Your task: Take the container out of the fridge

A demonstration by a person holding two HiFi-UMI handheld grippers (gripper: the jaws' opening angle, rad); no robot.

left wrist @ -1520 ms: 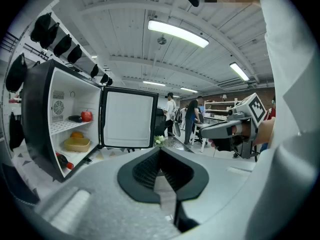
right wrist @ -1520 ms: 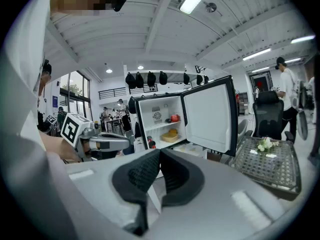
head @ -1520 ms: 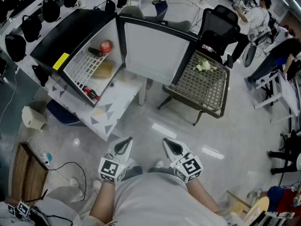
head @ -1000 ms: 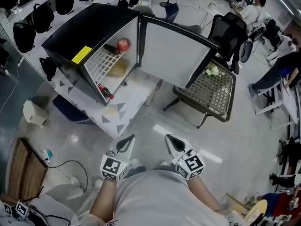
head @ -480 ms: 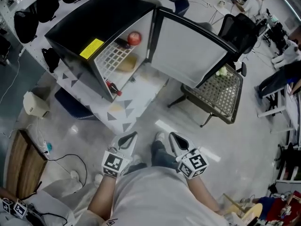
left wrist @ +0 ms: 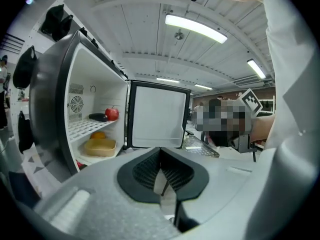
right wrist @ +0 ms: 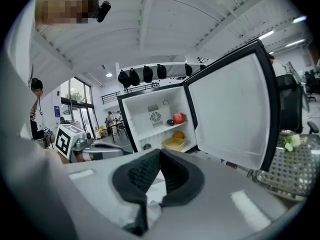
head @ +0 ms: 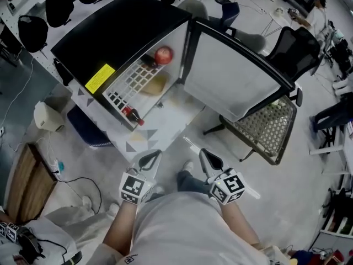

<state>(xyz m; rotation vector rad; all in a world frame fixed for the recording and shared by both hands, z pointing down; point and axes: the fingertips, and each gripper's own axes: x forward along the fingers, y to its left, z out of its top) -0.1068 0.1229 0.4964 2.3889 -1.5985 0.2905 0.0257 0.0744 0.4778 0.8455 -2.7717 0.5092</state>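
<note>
A shallow yellow container [head: 155,84] sits on the lower level of the open black fridge [head: 118,32], under a wire shelf that carries a red apple [head: 163,54]. The left gripper view shows the container [left wrist: 100,146] at the left, and the right gripper view has the container [right wrist: 174,143] straight ahead. My left gripper [head: 148,162] and right gripper [head: 210,160] are held close to my body, well short of the fridge. Both are shut and empty, as seen on the left gripper [left wrist: 160,154] and the right gripper [right wrist: 160,154].
The fridge door [head: 231,76] swings open to the right. A red-capped bottle [head: 131,115] lies at the fridge's bottom front. The fridge stands on a low white table [head: 149,134]. A mesh table [head: 267,126] sits right of the door. Cables run along the floor at the left.
The fridge has come nearer and shifted right in the head view as I step toward it. Both grippers stay shut near my body.
</note>
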